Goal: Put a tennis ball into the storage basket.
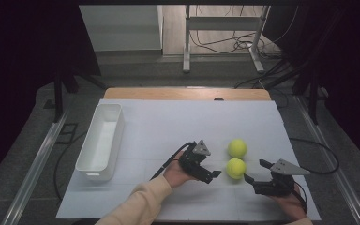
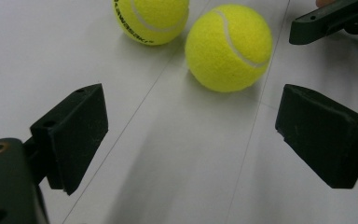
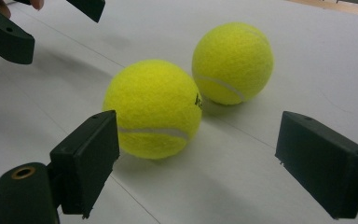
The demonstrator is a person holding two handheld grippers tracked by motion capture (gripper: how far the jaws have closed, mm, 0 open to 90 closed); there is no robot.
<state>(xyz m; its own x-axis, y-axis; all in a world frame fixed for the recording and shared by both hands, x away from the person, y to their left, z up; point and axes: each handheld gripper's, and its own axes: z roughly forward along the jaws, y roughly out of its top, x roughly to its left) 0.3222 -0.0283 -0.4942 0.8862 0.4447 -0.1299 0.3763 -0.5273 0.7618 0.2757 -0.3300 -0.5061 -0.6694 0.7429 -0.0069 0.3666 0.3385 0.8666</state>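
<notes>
1. Yellow felt covers two tennis balls, each with a curved white seam; the near ball (image 1: 236,168) and far ball (image 1: 237,148) sit close together on the white counter (image 1: 168,126).
2. Left tongs (image 1: 214,176) are spread wide beside the near ball, gripping nothing.
3. Right tongs (image 1: 254,172) likewise gape, flanking it.
4. White rectangular bin (image 1: 101,140) stands well left.
</notes>
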